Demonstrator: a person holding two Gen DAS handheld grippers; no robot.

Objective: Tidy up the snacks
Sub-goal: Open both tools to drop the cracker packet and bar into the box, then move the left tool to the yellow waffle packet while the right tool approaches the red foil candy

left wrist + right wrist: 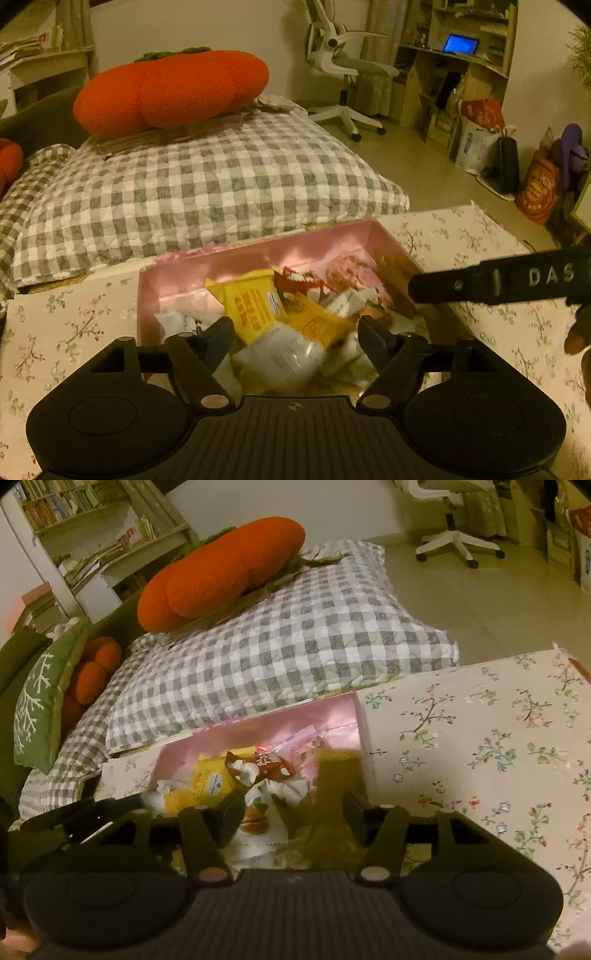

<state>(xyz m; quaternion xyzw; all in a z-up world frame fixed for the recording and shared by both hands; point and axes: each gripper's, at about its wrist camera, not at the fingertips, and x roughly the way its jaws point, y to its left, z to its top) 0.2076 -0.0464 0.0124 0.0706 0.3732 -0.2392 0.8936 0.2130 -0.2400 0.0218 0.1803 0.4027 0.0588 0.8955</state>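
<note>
Plainly, the only writing that reads cleanly is "DAS" in raised letters on the black finger of the right gripper [498, 284], which reaches in from the right edge of the left wrist view. The yellow packet [251, 308] carries red print that is too blurred to make out; in the right wrist view a small logo sits on its face [212, 779], also illegible.

The pink box [258, 251] lies open on the floral tablecloth [66, 332], near its far edge, its long axis running left to right across both views. Inside is a loose heap: the yellow packet tilted with its long axis toward the far wall, a red wrapper [271, 762] behind it, and a white packet [280, 354] nearest the camera.

The left gripper [293, 341] hangs over the near side of the box with its jaws spread wide and nothing between them; the white packet lies below the gap. The right gripper's jaws are likewise spread apart over the box's right half, holding nothing, with a white pastry-print wrapper [258, 823] beside its left finger.

Beyond the table lie a gray checked quilt [207, 184] and an orange plush cushion [170, 88].
</note>
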